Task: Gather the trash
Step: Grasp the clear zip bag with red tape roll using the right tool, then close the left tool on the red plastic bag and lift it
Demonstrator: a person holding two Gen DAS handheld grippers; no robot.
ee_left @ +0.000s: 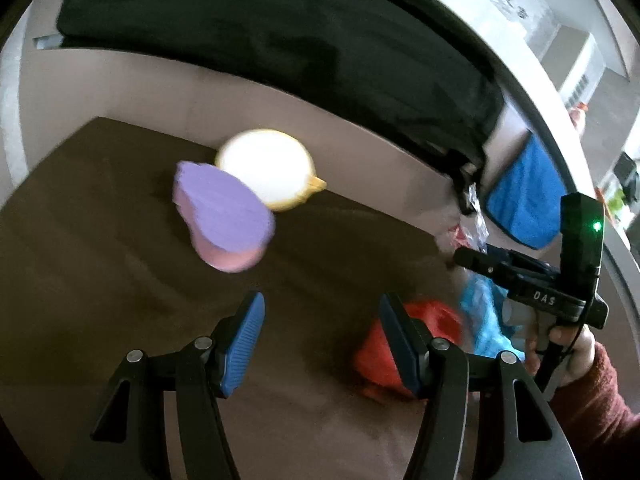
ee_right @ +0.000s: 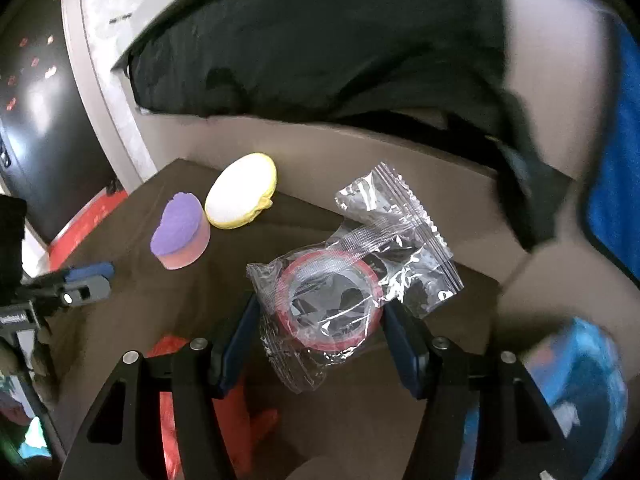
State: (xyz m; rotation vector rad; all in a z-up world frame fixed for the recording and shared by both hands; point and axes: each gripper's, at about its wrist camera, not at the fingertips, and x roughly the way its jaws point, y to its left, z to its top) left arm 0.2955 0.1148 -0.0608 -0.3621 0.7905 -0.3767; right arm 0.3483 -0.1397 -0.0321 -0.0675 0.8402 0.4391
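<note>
Tape roll point(ee_right: 326, 300), red-rimmed, sealed in a crinkled clear plastic bag point(ee_right: 404, 236), sits between the blue pads of the right gripper point(ee_right: 320, 344); both pads press against the roll's sides, jaws about half spread, bag's zip end sticking up and away past the fingertips. Roll looks lifted off the brown cloth surface point(ee_right: 132, 264), though blur makes the gap hard to judge

Beneath and left of the right gripper: red plastic bag point(ee_right: 168, 400), partly hidden by the gripper's frame. Lower right edge: light blue plastic point(ee_right: 580, 380), badly smeared

Further out on the cloth: purple-topped pink sponge point(ee_right: 182, 232), and just behind it, touching or nearly so, a round yellow pad point(ee_right: 242, 196) with a white face. Black fabric point(ee_right: 320, 48) drapes across the back; blue towel point(ee_right: 616, 184) hangs at right

Left gripper point(ee_left: 320, 344) hangs over the cloth with jaws partly open, nothing between the pads; the red bag shows just behind its right finger. From this side the person's hand point(ee_left: 568, 352), dark red sleeve point(ee_left: 592, 404), grips the other tool's handle
</note>
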